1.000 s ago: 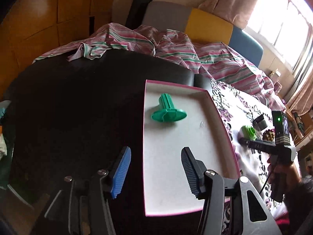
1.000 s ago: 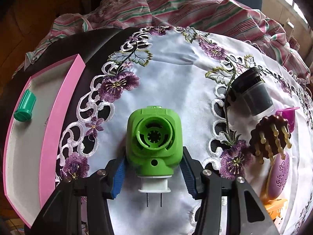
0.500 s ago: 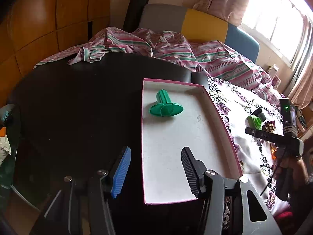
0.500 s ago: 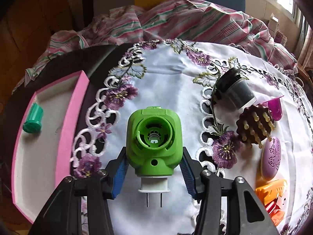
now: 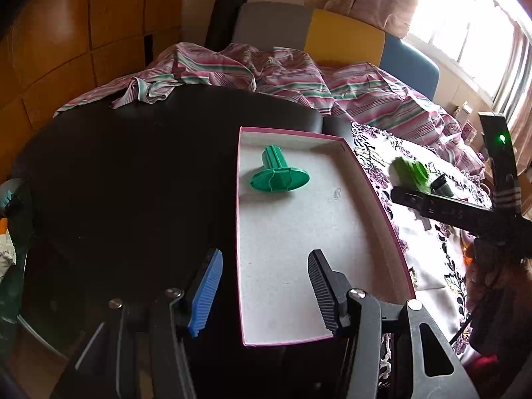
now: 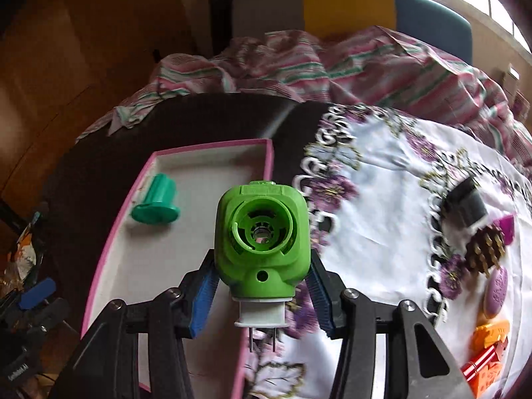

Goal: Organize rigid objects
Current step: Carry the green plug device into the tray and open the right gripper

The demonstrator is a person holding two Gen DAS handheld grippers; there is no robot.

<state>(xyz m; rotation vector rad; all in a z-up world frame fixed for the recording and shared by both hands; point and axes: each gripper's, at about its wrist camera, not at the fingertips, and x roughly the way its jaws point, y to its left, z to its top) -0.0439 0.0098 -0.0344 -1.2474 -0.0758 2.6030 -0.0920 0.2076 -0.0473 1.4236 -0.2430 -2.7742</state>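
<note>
My right gripper (image 6: 261, 296) clamped the green plug-in device (image 6: 262, 242), probably a mosquito repeller, above the pink-rimmed tray's (image 6: 271, 166) edge. Left gripper (image 5: 262, 294) hung open, empty, over the tray. Transport step; next, lower it beside the green spool (image 6: 156, 204) and release.

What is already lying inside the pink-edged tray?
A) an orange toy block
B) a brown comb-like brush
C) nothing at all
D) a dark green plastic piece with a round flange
D: the dark green flanged piece lies on its side on the pale floor of the pink-edged tray, alone there; the bright green plug-in device is clamped in the right gripper, not in the tray.
</note>
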